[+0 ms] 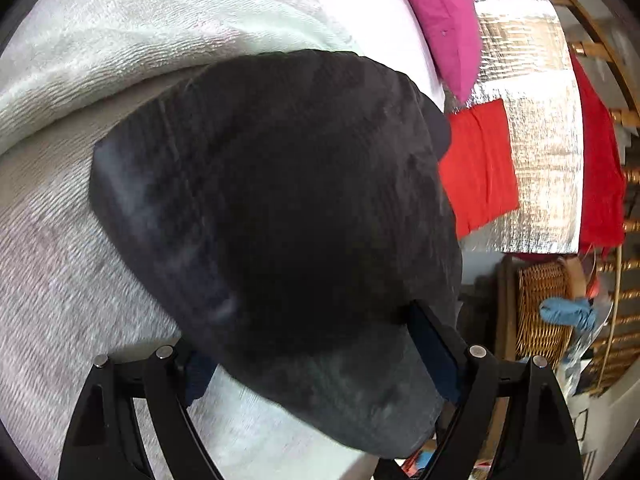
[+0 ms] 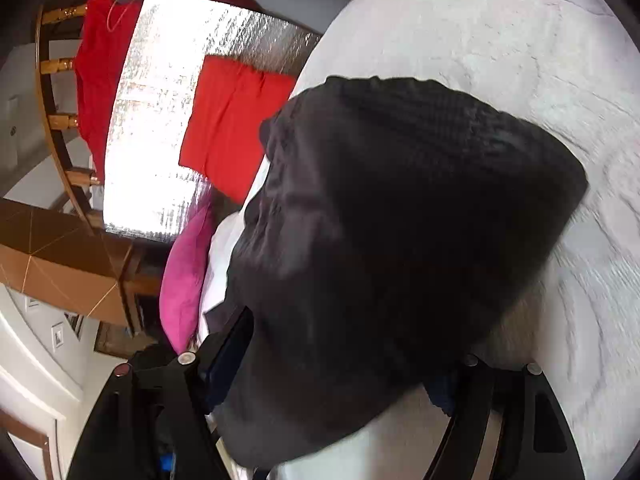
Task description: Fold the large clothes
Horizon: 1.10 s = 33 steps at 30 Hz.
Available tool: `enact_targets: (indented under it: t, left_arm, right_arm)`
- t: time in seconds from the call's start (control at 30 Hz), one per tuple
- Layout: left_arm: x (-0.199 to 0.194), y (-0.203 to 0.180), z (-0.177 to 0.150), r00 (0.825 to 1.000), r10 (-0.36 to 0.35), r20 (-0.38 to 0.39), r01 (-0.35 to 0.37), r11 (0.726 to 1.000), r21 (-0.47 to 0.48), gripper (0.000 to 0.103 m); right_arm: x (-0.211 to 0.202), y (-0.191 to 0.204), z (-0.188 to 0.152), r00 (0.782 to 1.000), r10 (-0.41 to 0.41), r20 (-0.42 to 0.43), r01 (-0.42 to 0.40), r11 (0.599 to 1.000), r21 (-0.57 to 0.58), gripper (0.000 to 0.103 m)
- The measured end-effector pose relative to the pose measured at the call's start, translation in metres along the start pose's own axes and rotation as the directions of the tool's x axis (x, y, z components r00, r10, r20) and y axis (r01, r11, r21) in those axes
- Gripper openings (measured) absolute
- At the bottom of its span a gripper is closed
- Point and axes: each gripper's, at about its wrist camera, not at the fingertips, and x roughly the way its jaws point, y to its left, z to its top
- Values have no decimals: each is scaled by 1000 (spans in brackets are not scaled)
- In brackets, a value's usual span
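The dark garment (image 1: 280,208) lies on the white bedcover (image 1: 100,60), its bulk towards twelve o'clock between both grippers' wide-spread jaws. The left gripper (image 1: 312,364) and right gripper (image 2: 340,364) seem not to pinch it; the fold may slump open.

a pink pillow (image 1: 440,16) lies beside a silver mat (image 1: 532,140), with a wicker basket (image 1: 540,308) near the mat's end.
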Motion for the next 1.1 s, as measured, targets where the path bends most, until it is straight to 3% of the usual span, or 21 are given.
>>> enact_targets:
  t: [0.13,0.17,0.23,0.3,0.37,0.43,0.53,0.8,1.1]
  left_arm:
    - [0,5,-1,1000,-22,7,22,1000,-12,83]
    - [-1,6,-1,1000,-12,17,13,1000,-9,68]
    - [4,9,1,1000,-1,18,1,1000,-7,56]
    - [1,12,-1,1000,-18,18,18,1000,-13,45]
    - [-1,8,-3,1000,-11,25,10,1000,23,33]
    - [-10,4,-8,999,-12,40,10,998,55,29]
    - [-20,3,-11,999,-13,48,10,997,73,26]
    - [-48,18,-26,1000,8,22,-10,996,89,26]
    - [-103,66,-77,999,18,31,-21,993,118,26]
  right_arm:
    - [4,-2,11,999,11,39,-11,1000,9,80]
    - [5,-4,12,999,18,45,-19,1000,16,80]
    - [2,-5,12,998,22,54,-22,1000,15,75]
    - [-1,-5,9,998,-17,67,18,1000,-4,50]
    - [-1,-5,8,997,-26,68,27,999,-16,43]
    - [-3,1,7,997,-37,69,40,998,-46,39]
    - [-13,16,3,995,-55,78,64,990,-125,36]
    - [-52,28,-22,995,-83,50,91,975,-202,35]
    - [-128,-12,-70,997,-74,8,74,983,-167,35]
